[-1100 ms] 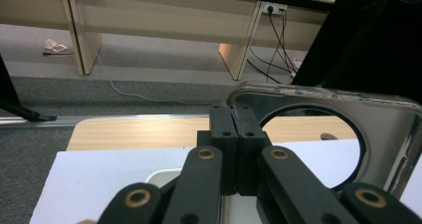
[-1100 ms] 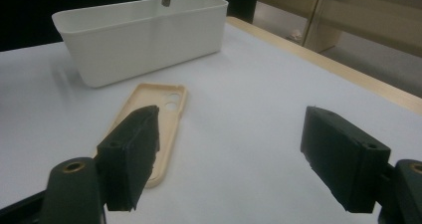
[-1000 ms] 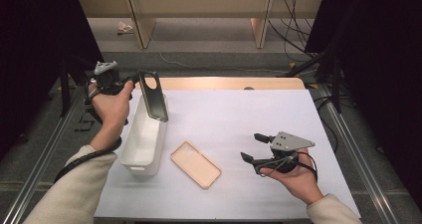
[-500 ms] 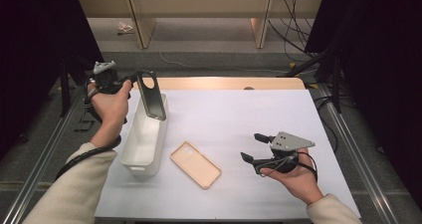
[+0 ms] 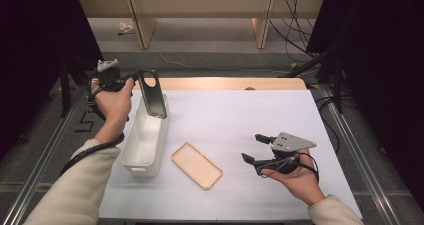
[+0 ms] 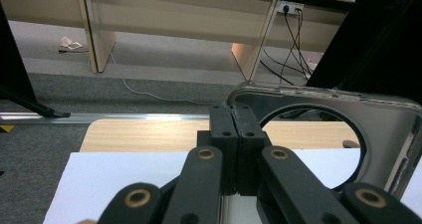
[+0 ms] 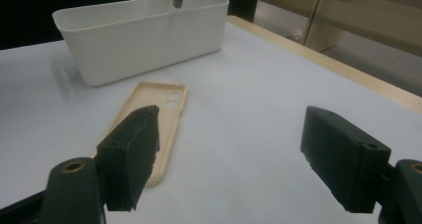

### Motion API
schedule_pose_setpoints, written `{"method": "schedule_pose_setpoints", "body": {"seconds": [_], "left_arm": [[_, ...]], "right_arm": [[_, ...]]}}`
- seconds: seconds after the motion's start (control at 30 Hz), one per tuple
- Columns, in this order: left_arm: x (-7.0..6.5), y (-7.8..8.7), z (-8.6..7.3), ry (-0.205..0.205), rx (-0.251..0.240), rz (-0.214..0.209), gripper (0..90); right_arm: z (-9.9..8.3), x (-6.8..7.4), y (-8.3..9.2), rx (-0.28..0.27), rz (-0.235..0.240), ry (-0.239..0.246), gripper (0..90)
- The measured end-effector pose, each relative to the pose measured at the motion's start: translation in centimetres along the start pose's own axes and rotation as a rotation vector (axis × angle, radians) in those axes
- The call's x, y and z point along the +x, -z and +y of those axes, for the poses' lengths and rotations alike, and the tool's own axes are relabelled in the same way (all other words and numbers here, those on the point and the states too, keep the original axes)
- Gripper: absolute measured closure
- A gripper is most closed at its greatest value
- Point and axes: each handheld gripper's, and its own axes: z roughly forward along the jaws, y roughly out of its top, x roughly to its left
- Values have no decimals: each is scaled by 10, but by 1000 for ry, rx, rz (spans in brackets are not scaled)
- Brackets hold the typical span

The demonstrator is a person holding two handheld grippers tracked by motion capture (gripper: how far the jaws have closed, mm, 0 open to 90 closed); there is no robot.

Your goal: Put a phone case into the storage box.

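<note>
A person at a white-topped table (image 5: 280, 120) works two hand-held grippers to put phone cases into a white bin (image 5: 145, 140) that stands along the table's left edge. The left gripper (image 5: 134, 80), near the far-left corner, has its jaws pressed together on the rim of a dark phone case (image 5: 152, 92), pinching it beside the large round camera cut-out; the left gripper view shows the pads (image 6: 234, 134) meeting on the case's edge. The dark case hangs upright with its lower end inside the far end of the bin, and whether it touches the bin's floor cannot be told. This part of the job looks nearly done: what seems left is to lower or let go so the case drops in. A second, beige phone case (image 5: 196, 165) lies flat, hollow side up, on the table just right of the bin, toward the near edge, untouched. The right gripper (image 5: 257, 149) rests low toward the near-right part of the table, jaws wide apart and empty, aimed at the beige case, as the right gripper view shows. By that reading, roughly half the sorting remains: the beige case has yet to be picked up and carried to the bin.
</note>
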Motion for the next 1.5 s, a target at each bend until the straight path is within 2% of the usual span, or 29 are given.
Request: {"method": "schedule_pose_setpoints", "body": {"seconds": [0.33, 0.77, 1.5], "left_arm": [[4, -5, 6, -6, -4, 26, 889], [12, -16, 5, -2, 2, 62, 889], [18, -30, 6, -3, 11, 95, 889]], "right_arm": [[0, 0, 0, 0, 1, 0, 244], [0, 0, 0, -2, 1, -2, 244], [0, 0, 0, 0, 4, -4, 243]]}}
